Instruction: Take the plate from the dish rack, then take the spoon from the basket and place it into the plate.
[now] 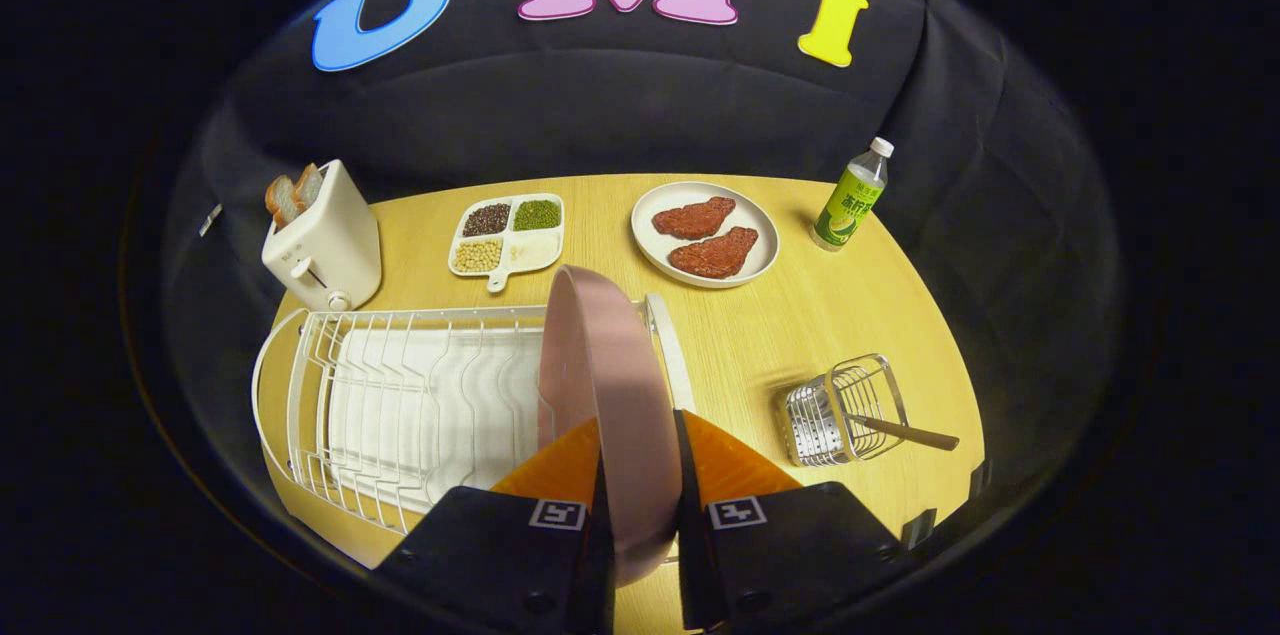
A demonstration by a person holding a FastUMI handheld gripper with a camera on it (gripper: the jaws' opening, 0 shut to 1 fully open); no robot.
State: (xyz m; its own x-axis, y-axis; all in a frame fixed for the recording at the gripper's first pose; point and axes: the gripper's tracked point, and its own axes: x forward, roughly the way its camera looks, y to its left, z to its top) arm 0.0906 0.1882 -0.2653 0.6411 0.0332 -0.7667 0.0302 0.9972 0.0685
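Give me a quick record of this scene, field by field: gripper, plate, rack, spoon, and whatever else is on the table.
gripper: gripper shut on the pink plate, one finger on each face
pink plate: pink plate held on edge, upright, at the right end of the dish rack
dish rack: white wire dish rack, left of the fingers
spoon: wooden spoon in the wire basket, handle sticking out to the right
beyond the rack: toaster with bread, divided tray of beans, white plate with two meat pieces, bottle
surface: wooden table
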